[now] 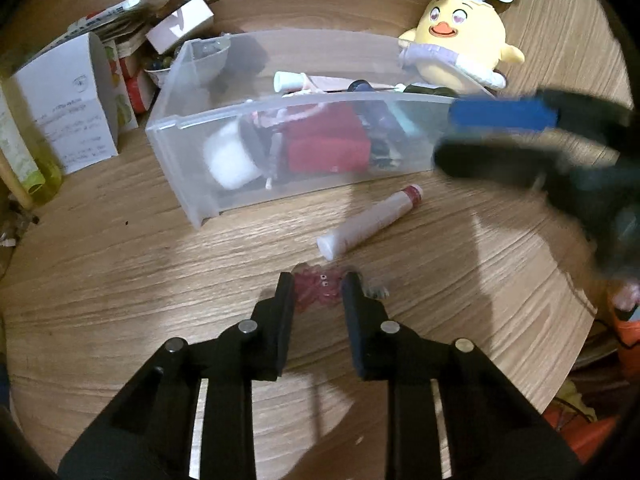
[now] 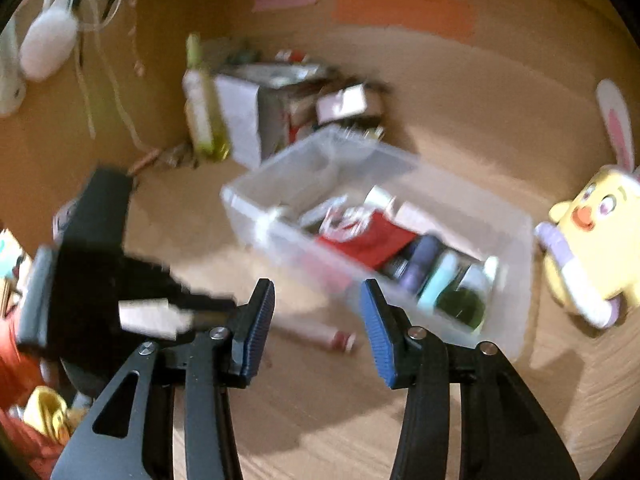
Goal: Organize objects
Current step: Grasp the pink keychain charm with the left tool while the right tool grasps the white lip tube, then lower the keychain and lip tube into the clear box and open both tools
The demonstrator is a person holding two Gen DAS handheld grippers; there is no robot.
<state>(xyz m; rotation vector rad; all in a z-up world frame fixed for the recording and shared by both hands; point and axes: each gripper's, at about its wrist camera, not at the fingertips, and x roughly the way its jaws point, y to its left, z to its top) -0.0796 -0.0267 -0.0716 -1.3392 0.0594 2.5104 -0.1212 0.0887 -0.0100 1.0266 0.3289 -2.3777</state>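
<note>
The clear bin [image 1: 280, 152] at the centre of the frame already holds most items, so the sorting looks well along. Left to do: a white tube [image 1: 370, 222] lying on the bench [image 1: 120, 280] just below the bin, and a small pink toy [image 1: 320, 290]. The left tongs [image 1: 316, 292] are clamped on that toy at lower centre. The right tongs [image 2: 318, 308] hang parted and empty above the tube.

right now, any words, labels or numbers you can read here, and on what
None can be read.
White folded card: lines of print and a small round logo, too small and blurred.
White tube on the table: no legible label.
Boxes behind the clear bin: print too blurred.
</note>
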